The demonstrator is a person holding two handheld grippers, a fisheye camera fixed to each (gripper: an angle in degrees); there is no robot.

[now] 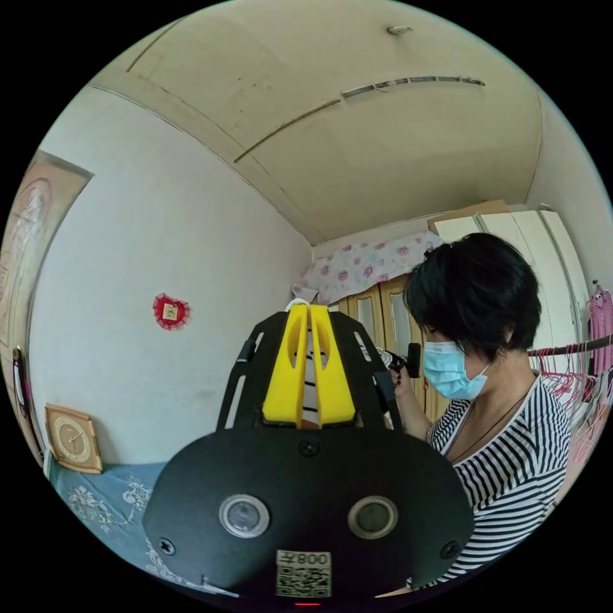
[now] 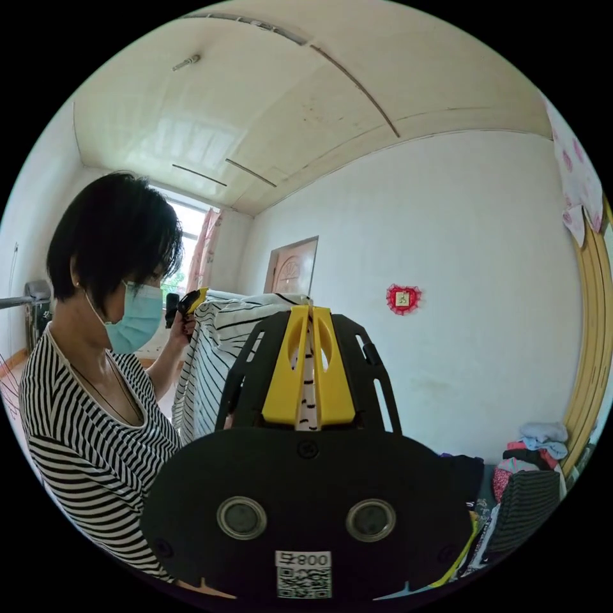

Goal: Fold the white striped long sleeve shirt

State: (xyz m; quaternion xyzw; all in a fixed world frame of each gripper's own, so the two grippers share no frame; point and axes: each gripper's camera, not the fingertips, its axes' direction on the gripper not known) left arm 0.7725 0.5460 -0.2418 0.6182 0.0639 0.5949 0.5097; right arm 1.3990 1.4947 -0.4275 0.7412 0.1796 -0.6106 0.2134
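The white shirt with thin black stripes point(image 2: 220, 345) hangs in the air in front of the person, stretched between the two grippers. In the left gripper view, my left gripper point(image 1: 310, 311) points up with its yellow jaws shut on a strip of the striped cloth point(image 1: 310, 383). In the right gripper view, my right gripper point(image 2: 310, 313) has its yellow jaws shut on another edge of the shirt point(image 2: 308, 393). The left gripper point(image 2: 190, 300) shows farther off there, in the person's hand at the shirt's far top corner. The right gripper point(image 1: 401, 361) appears small beside the person's face in the left gripper view.
A person point(image 1: 498, 396) in a striped top and face mask stands close to both grippers. A blue patterned bed cover point(image 1: 108, 504) with a clock point(image 1: 73, 439) lies below. A hanger rail point(image 1: 568, 350), wardrobe doors point(image 1: 377, 313) and a pile of clothes point(image 2: 530, 472) surround.
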